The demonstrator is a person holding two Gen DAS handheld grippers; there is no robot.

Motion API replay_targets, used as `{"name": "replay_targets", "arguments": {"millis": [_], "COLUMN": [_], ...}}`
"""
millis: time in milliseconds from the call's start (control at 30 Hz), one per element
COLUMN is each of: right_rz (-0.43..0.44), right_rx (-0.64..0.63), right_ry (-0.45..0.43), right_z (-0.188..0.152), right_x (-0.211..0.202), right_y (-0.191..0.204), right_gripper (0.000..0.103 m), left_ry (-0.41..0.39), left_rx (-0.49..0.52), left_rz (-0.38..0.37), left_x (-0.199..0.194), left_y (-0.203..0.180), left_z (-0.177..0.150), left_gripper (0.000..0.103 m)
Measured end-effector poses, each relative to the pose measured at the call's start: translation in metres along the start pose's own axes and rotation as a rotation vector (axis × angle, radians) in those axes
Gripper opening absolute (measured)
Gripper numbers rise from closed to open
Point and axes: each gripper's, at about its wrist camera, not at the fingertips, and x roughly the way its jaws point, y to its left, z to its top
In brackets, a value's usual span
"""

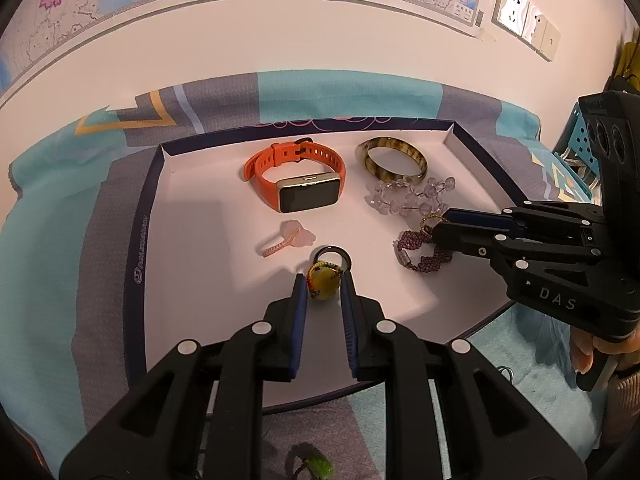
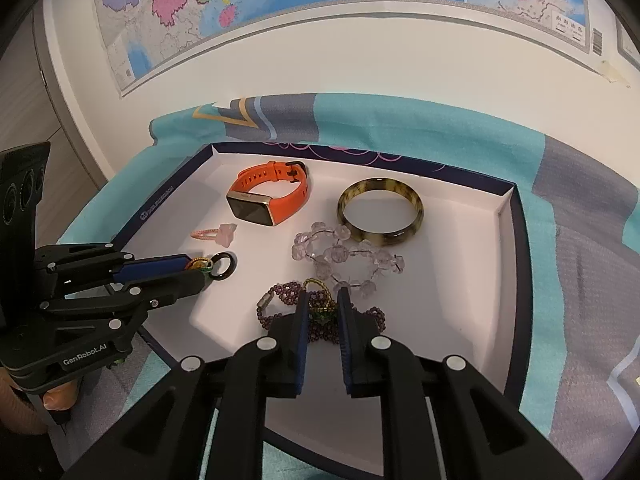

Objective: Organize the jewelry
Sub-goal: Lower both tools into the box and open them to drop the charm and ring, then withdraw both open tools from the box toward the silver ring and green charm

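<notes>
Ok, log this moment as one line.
left gripper: shut on yellow pendant | right gripper: shut on green charm | both over tray

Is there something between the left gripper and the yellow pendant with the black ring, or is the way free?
Nothing visible stands between them: the yellow pendant already sits between the left gripper fingers, inside the tray. The pink hair clip lies apart.

Shallow box lid (image 1: 148, 216) lies on cloth (image 1: 48, 240). In the lid, far row: watch (image 1: 298, 178) left, bangle (image 1: 394, 160) right. Crystal bracelet (image 1: 408, 196) just before the bangle. Hair clip (image 1: 286, 238) before the watch. Ring with pendant (image 1: 328, 270) near front centre; beaded bracelet (image 1: 424, 252) to its right. Another pendant (image 1: 316, 466) on the cloth, outside the lid's front edge.
</notes>
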Motion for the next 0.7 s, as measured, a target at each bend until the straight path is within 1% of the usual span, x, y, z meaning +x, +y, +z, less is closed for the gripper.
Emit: {"name": "replay_targets", "arguments": {"millis": [33, 167, 233, 267, 433, 533, 633, 700], "right_rz": [-0.002, -0.004, -0.004, -0.005, 0.003, 0.013, 0.025, 0.035], "right_rx": [0.003, 0.006, 0.010, 0.012, 0.026, 0.031, 0.023, 0.012], "right_ry": [-0.003, -0.019, -0.029, -0.036, -0.073, -0.091, -0.108, -0.114], "right_z": [0.000, -0.001, -0.002, -0.003, -0.006, -0.009, -0.015, -0.021], "right_x": [-0.001, -0.008, -0.012, -0.015, -0.035, -0.047, -0.060, -0.068], "right_y": [-0.001, -0.001, -0.001, -0.001, -0.004, -0.004, 0.000, 0.004], "right_gripper": [0.017, 0.021, 0.025, 0.026, 0.028, 0.029, 0.030, 0.034], "left_ry": [-0.005, -0.041, -0.070, -0.082, -0.154, -0.183, -0.213, -0.223], "left_rx": [-0.002, -0.009, -0.012, -0.012, -0.002, 0.003, -0.003, -0.010], "left_rz": [-0.001, 0.001, 0.000, 0.002, 0.014, 0.012, 0.021, 0.022], "left_x": [-0.002, -0.012, -0.021, -0.026, -0.056, -0.072, -0.090, -0.099], "left_y": [0.000, 0.002, 0.003, 0.004, 0.008, 0.014, 0.022, 0.027], "left_z": [0.000, -0.002, -0.003, -0.003, -0.012, -0.019, -0.029, -0.035], "left_gripper": [0.022, 0.027, 0.033, 0.033, 0.036, 0.039, 0.040, 0.040]}}
